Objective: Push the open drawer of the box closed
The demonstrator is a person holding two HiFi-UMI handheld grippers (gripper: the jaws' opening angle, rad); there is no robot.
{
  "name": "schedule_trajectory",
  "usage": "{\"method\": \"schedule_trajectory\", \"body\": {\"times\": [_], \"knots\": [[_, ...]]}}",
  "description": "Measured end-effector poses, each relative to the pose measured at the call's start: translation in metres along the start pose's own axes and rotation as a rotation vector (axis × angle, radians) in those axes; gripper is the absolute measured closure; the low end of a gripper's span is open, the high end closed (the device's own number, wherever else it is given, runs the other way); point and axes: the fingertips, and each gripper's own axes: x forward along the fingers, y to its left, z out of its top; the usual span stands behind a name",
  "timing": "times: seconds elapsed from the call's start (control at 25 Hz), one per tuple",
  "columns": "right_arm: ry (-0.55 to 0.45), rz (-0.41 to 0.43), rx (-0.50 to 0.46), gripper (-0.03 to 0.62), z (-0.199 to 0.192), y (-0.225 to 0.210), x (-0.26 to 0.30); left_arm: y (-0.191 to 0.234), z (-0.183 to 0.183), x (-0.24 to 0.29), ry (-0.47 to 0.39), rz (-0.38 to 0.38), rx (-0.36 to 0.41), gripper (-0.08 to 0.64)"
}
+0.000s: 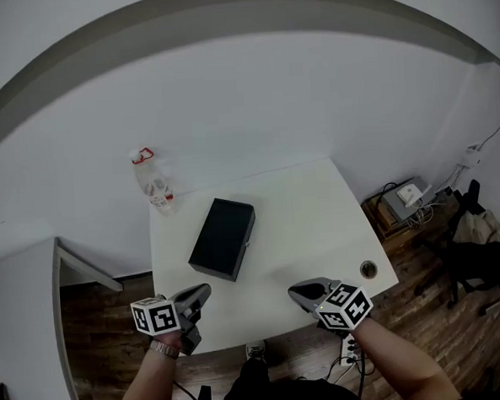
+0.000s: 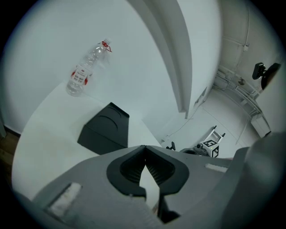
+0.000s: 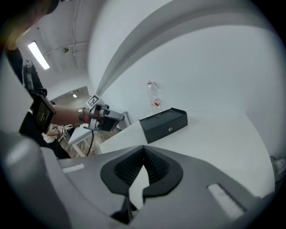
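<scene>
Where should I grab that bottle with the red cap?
Probably round its labelled middle, jaws level, coming from the near side of the table: the bottle stands upright at the far edge, close to the wall.

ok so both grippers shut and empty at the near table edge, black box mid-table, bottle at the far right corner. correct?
No. The bottle stands at the far left corner of the table, not the right; the head view shows it. The rest holds: left gripper and right gripper shut and empty at the near edge, black box mid-table.
</scene>
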Motion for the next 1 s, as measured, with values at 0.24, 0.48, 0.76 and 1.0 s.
{"method": "schedule_trajectory", "body": {"times": [0.24, 0.48, 0.76, 1.0], "knots": [[-0.116, 0.045, 0.133, 0.588, -0.035, 0.042, -0.076, -0.104, -0.084, -0.010, -0.009, -0.100, -0.019, 0.560], [-0.199, 0.103, 0.234, 0.588, -0.063, 0.085, -0.125, -0.167, -0.163, -0.030, -0.014, -0.139, -0.067, 0.560], [-0.268, 0.196, 0.345, 0.588, -0.085, 0.140, -0.165, -0.217, -0.229, -0.057, -0.039, -0.159, -0.167, 0.560], [-0.320, 0.235, 0.470, 0.588, -0.101, 0.182, -0.185, -0.236, -0.248, -0.084, -0.064, -0.169, -0.208, 0.560]]}}
